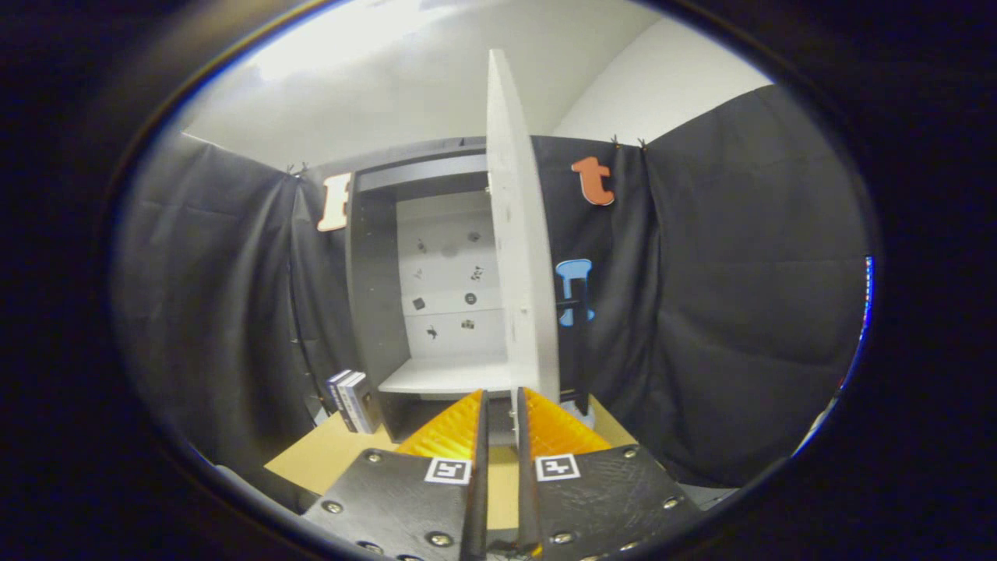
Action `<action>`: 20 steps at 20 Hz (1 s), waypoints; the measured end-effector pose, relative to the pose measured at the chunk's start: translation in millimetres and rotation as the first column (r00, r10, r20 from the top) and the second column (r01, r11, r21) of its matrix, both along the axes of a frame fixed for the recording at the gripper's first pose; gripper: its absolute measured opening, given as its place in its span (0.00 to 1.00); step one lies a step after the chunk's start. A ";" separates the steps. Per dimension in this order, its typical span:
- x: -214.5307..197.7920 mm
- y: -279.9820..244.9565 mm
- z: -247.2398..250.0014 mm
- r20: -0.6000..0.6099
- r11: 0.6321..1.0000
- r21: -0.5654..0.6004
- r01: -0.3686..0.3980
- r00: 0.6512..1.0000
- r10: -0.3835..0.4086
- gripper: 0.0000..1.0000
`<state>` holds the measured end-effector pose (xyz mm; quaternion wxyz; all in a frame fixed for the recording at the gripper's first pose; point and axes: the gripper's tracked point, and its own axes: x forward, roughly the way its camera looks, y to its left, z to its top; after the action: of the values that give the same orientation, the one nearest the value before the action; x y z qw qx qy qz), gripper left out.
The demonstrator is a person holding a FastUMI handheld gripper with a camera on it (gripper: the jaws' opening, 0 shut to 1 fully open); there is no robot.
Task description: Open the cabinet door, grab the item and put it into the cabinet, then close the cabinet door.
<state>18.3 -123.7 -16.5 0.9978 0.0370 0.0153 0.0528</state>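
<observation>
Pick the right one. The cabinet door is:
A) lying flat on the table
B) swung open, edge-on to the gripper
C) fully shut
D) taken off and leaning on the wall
B: the door stands upright and edge-on just ahead of the gripper, whose fingers sit close together at its lower edge, and the cabinet interior with its shelf shows to the door's left.

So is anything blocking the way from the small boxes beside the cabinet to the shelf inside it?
Nothing visible does. The white cabinet door stands open, edge-on just ahead of the nearly closed gripper, the pale inner shelf is bare, and the small upright boxes stand just left of the dark cabinet.
</observation>
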 end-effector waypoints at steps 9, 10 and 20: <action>36.4 124.1 -73.3 -0.081 0.988 -0.022 -0.150 0.986 0.147 0.72; 41.4 137.1 -89.9 -0.109 0.987 -0.019 -0.160 0.982 0.157 0.78; 104.3 218.2 -241.0 -0.309 0.977 0.050 -0.207 0.927 0.212 0.99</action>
<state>122.5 94.5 -257.5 0.9711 0.0513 0.1763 0.1527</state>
